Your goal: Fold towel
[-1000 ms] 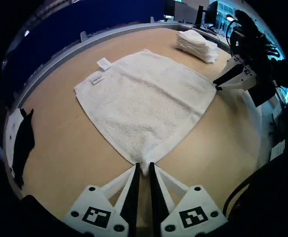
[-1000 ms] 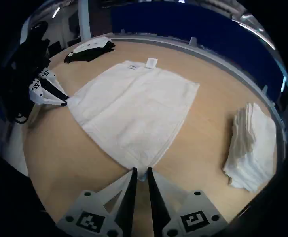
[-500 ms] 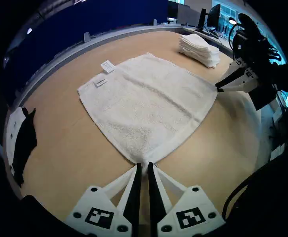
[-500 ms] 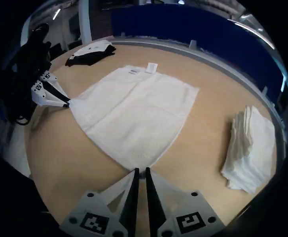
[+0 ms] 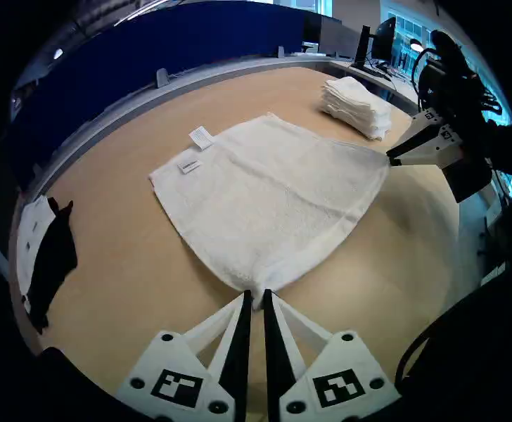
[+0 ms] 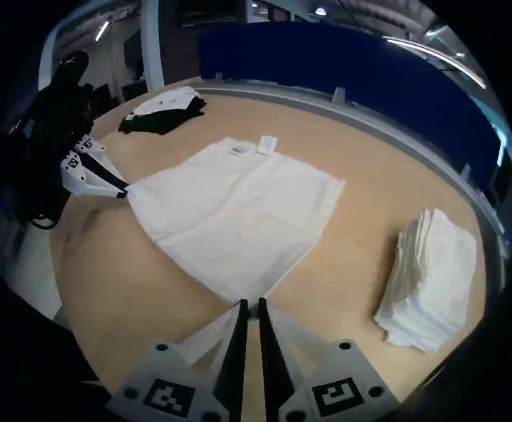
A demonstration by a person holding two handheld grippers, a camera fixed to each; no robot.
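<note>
As left gripper (image 5: 256,297) and right gripper (image 6: 249,304) are pinching towel (image 5: 270,197) corners at the desk (image 5: 115,239), I am seeing monitors (image 5: 382,34) behind

White towel (image 5: 273,190) on a pale tan wood table (image 5: 115,232); a white stack (image 5: 356,105), black cloth (image 5: 50,264) and deep blue partition (image 5: 186,32); left claw (image 5: 257,297) white, black-fingered, with black-and-white markers (image 5: 174,385).

No text is legible; the tag (image 5: 201,137) on the towel (image 5: 277,197) is too small to read.
</note>
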